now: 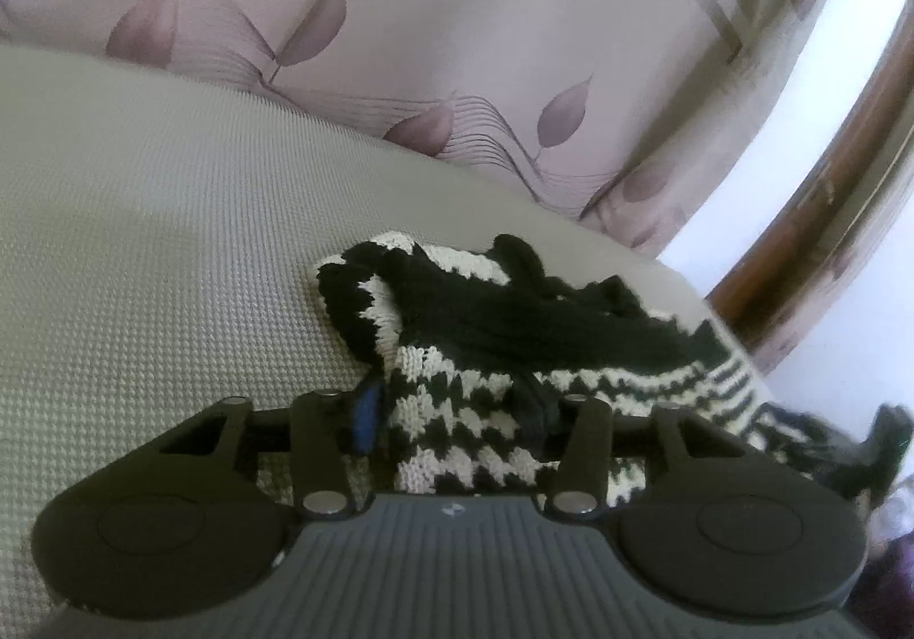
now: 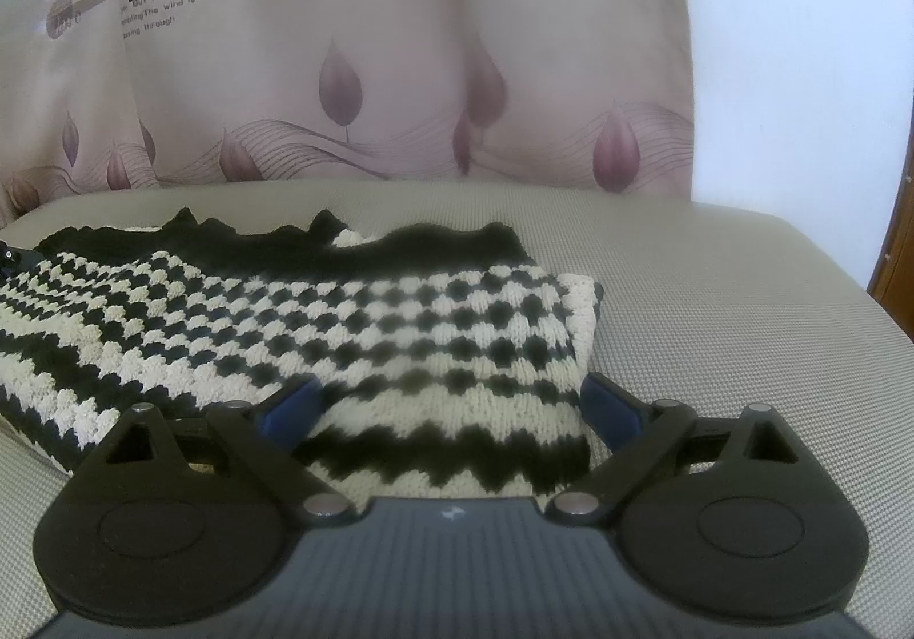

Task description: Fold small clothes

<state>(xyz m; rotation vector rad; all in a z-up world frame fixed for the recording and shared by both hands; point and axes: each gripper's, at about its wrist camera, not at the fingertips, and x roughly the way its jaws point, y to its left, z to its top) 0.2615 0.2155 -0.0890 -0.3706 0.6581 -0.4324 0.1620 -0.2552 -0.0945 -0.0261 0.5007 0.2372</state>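
1. Black-and-cream knitted garment (image 2: 343,330) lying partly folded on grey cushion (image 2: 714,296), curtain (image 2: 400,39) behind.
2. Left tongs (image 1: 457,422) clamped on bunched knit edge.
3. Right tongs (image 2: 451,410) spread apart astride near hem.
4. Folding seemingly midway; final fold and smoothing outstanding.

The left hand-held gripper (image 1: 457,410) sits low, its two fingers closed partway with knit cloth bunched between them. The right hand-held gripper (image 2: 451,399) sits low too, its blue fingers (image 2: 608,404) spread wide apart.
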